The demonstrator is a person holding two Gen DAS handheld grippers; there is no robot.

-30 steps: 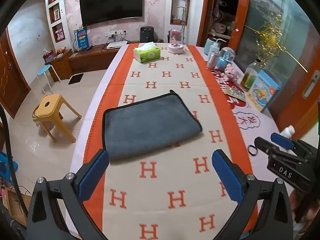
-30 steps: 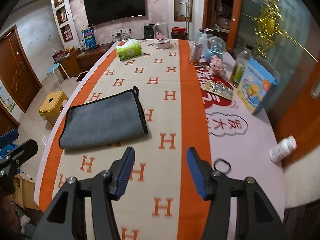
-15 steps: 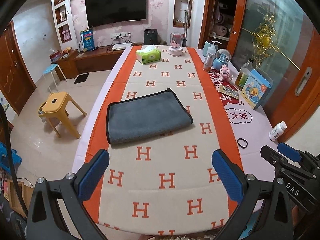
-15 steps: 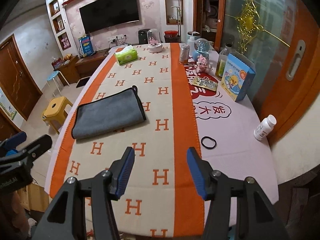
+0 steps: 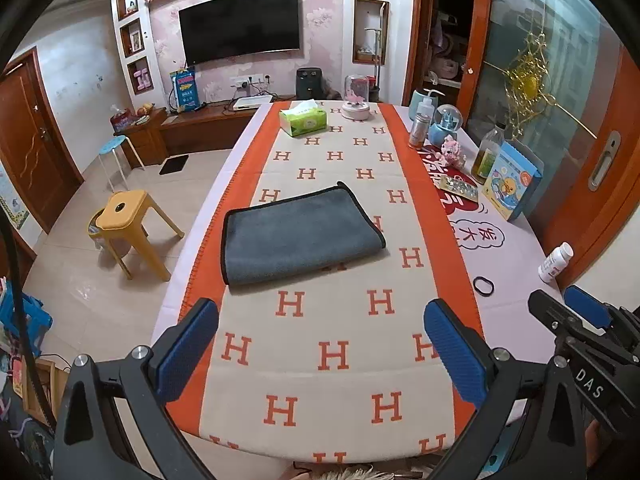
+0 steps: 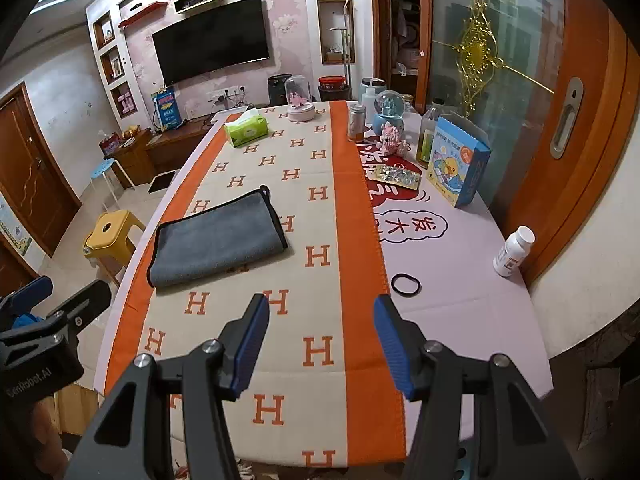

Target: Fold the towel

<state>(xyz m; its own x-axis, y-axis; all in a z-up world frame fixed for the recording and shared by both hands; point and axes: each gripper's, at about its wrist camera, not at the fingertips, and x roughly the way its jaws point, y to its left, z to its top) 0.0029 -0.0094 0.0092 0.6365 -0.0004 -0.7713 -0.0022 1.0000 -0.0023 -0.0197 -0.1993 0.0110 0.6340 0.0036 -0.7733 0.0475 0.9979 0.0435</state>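
A grey towel (image 5: 298,234) with black trim lies folded flat on the orange and cream H-patterned table runner (image 5: 332,360); it also shows in the right wrist view (image 6: 218,238). My left gripper (image 5: 322,346) is open and empty, held above the near end of the table, well short of the towel. My right gripper (image 6: 320,344) is open and empty, also over the near end, to the right of the towel. The right gripper shows at the right edge of the left wrist view (image 5: 576,320); the left gripper shows at the left edge of the right wrist view (image 6: 48,312).
A black hair tie (image 6: 406,283) and a white pill bottle (image 6: 514,250) lie on the table's right side. Farther back stand a blue box (image 6: 458,162), bottles, a snow globe (image 6: 388,114) and a green tissue pack (image 6: 246,130). A yellow stool (image 5: 128,222) stands left of the table.
Both grippers have pulled back and risen away from the towel, so more of the table and its near edge show. The towel has not moved. Both grippers stay open.
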